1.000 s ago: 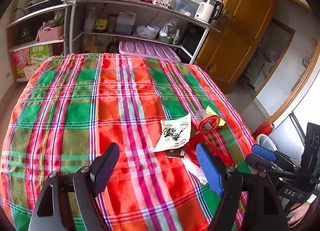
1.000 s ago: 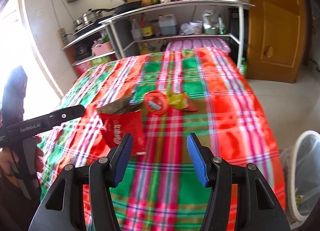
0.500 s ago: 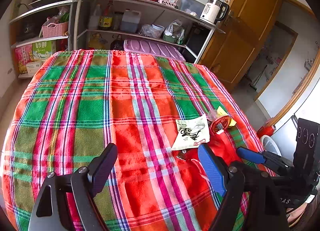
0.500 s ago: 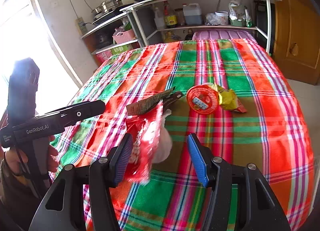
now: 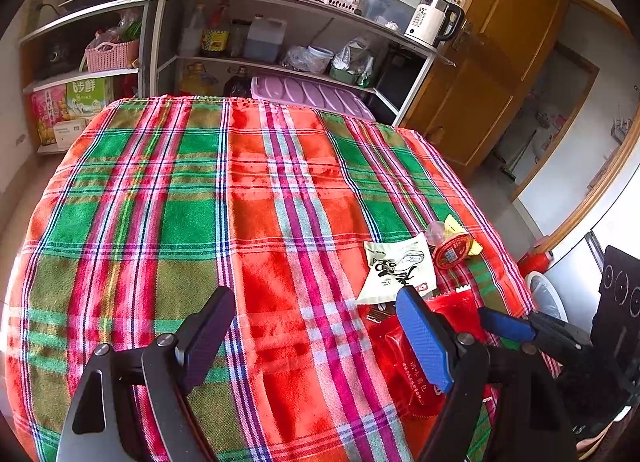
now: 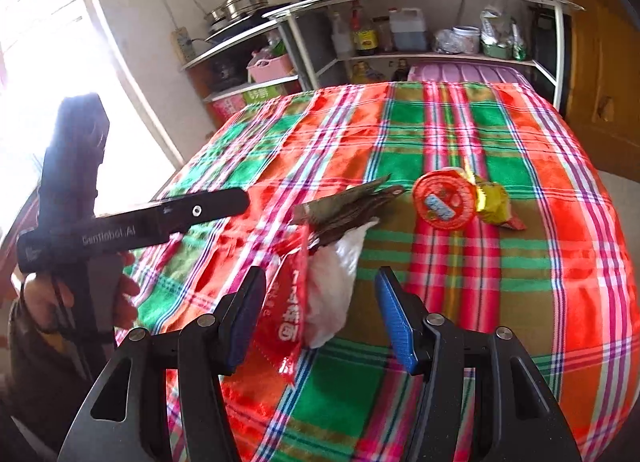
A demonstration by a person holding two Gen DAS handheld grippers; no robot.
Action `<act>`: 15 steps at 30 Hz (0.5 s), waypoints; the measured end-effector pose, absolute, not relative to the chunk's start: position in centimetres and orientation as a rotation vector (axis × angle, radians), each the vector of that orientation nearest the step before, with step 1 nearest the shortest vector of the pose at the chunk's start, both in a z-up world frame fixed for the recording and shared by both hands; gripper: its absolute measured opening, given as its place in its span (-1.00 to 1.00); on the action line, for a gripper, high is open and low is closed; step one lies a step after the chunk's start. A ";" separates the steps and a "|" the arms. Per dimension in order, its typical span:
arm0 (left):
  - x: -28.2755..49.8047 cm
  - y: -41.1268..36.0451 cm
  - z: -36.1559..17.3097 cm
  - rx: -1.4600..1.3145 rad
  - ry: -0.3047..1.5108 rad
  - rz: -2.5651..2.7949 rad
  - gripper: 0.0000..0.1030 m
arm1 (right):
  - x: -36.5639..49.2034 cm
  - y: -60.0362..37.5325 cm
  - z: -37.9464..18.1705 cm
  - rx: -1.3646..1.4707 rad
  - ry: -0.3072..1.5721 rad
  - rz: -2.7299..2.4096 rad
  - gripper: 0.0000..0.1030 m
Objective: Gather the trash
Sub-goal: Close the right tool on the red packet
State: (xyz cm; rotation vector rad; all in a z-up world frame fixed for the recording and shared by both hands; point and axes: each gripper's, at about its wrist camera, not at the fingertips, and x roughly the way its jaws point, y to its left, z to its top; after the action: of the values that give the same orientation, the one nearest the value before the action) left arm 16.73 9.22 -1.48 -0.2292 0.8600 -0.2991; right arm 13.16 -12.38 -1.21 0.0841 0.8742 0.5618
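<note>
In the right wrist view my right gripper (image 6: 322,316) is open. A red snack wrapper (image 6: 290,302) and a white plastic scrap (image 6: 334,286) stand between its blue pads, the wrapper close to the left pad. Beyond them lie a brown-backed packet (image 6: 344,206), a red-lidded round cup (image 6: 444,202) and a yellow wrapper (image 6: 494,202). In the left wrist view my left gripper (image 5: 316,338) hangs open over bare cloth, holding nothing. The red wrapper (image 5: 400,366) sits behind its right finger. The white printed packet (image 5: 396,266) and the cup (image 5: 452,250) lie further on.
A plaid cloth covers the table (image 5: 240,202). A white-rimmed bin (image 5: 546,298) stands on the floor off the table's right edge. Metal shelves (image 5: 280,2) with pans and bottles stand behind the table, with a wooden door (image 5: 500,62) to their right. A hand (image 6: 120,294) holds the left gripper's handle.
My right gripper has come forward and down over the trash: the red wrapper and white scrap, earlier ahead of the fingers, now stand between them. The left gripper has barely shifted.
</note>
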 end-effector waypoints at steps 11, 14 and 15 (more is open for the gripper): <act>16.4 9.4 -1.8 -0.206 0.872 -0.289 0.60 | 10.9 -11.5 -1.2 0.056 0.862 0.570 0.07; 16.2 9.0 -1.9 -0.203 0.874 -0.302 0.60 | 11.0 -10.8 -2.2 0.054 0.906 0.561 -0.19; 16.2 8.9 -2.0 -0.202 0.876 -0.303 0.60 | 11.1 -10.8 -2.4 0.057 0.915 0.559 -0.22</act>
State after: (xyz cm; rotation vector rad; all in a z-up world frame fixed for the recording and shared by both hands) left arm 16.25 8.91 -2.00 -0.2018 0.8765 -0.3033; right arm 11.09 -10.77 -2.42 0.0569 0.9154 0.5588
